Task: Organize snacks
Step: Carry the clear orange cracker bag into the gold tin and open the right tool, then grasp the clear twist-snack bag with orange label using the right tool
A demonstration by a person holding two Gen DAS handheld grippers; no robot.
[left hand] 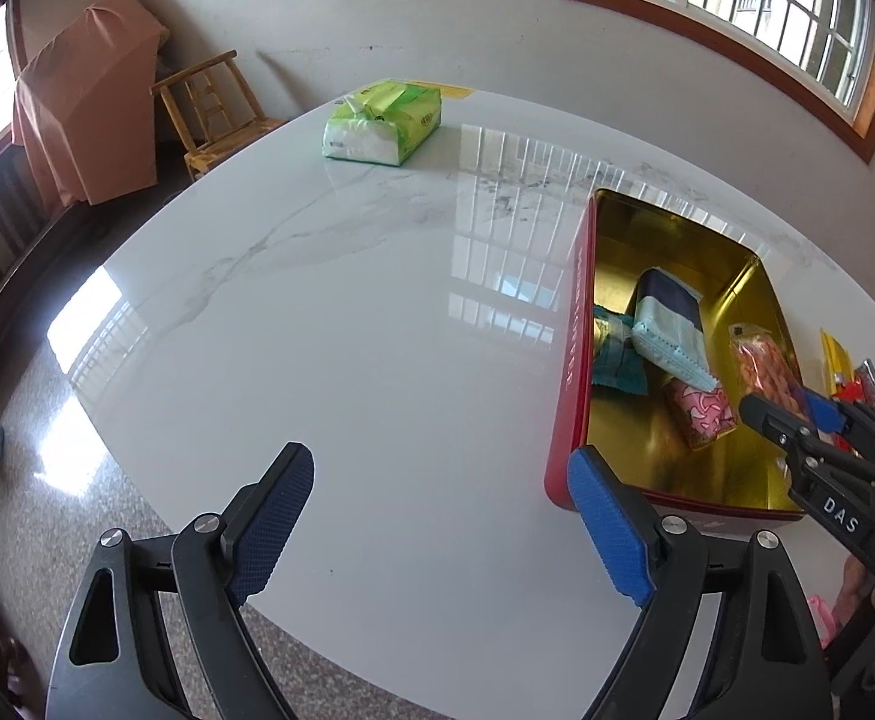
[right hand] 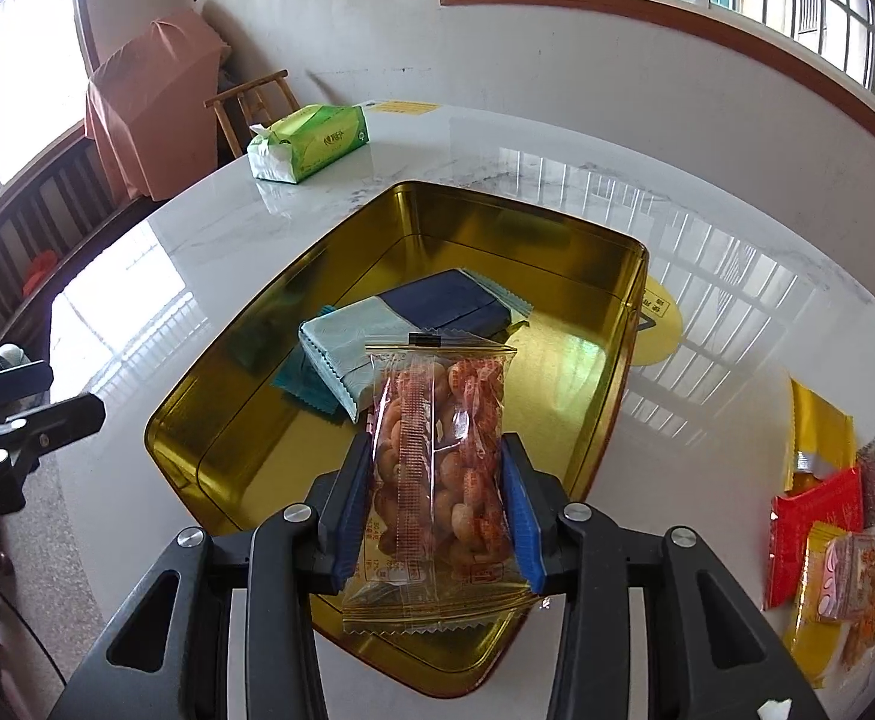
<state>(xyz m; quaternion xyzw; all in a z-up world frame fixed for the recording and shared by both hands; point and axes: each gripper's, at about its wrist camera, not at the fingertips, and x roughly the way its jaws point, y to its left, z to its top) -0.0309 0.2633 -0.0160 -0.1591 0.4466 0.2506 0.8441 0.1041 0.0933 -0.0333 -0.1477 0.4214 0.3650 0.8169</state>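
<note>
A red tin with a gold inside (left hand: 572,360) (right hand: 557,228) stands on the white marble table. In it lie a blue-and-navy packet (left hand: 668,324) (right hand: 371,330), a teal packet (left hand: 614,354) and a pink packet (left hand: 704,411). My right gripper (right hand: 437,510) (left hand: 797,414) is shut on a clear bag of orange peanut snacks (right hand: 443,450) (left hand: 764,366) and holds it over the tin's near part. My left gripper (left hand: 437,522) is open and empty over the table, left of the tin. Loose snacks lie right of the tin: a red packet (right hand: 815,534), a gold packet (right hand: 815,426) and others.
A green tissue pack (left hand: 380,120) (right hand: 308,141) sits at the table's far side. A wooden chair (left hand: 209,108) and a pink-covered object (left hand: 89,102) stand beyond the table on the left. A yellow round sticker (right hand: 656,324) lies behind the tin.
</note>
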